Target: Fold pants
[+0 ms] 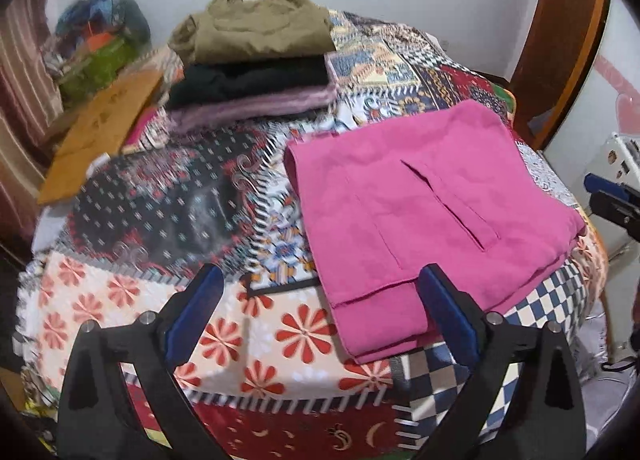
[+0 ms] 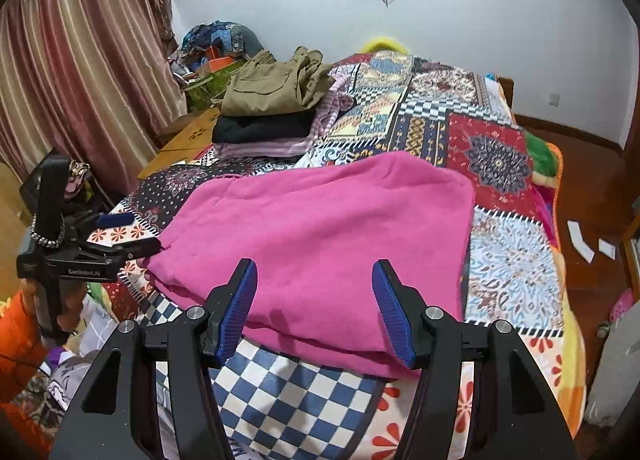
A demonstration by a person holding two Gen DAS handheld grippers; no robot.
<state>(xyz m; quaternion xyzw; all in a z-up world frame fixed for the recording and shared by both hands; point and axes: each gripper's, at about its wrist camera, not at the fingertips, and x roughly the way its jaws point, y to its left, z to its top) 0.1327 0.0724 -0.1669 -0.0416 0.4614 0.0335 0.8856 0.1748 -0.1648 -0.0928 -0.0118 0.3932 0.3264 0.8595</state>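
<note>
Left wrist view: The left gripper [image 1: 320,300] is spread wide with nothing between its blue pads [image 1: 200,312]. Its right finger stands in front of the near left corner of the pink pants [image 1: 432,216]; whether it touches the cloth cannot be told. The pants lie folded into a flat block on the patchwork bedspread [image 1: 160,196], to the right of centre, with a slit pocket facing up. At the far side of the bed sits a stack of folded clothes [image 1: 256,64], an olive garment on top, then a black one, then a striped one. The right gripper [image 1: 612,200] shows at the right edge.

Right wrist view: The right gripper [image 2: 316,308] is released, jaws partly apart, nothing grasped. Its fingers stand in front of the near edge of the pink pants [image 2: 328,220], which rest on the bedspread [image 2: 512,260]. The left gripper [image 2: 120,232] is at the pants' left edge, empty. The stack [image 2: 272,108] lies beyond, near a curtain [image 2: 80,80].
</note>
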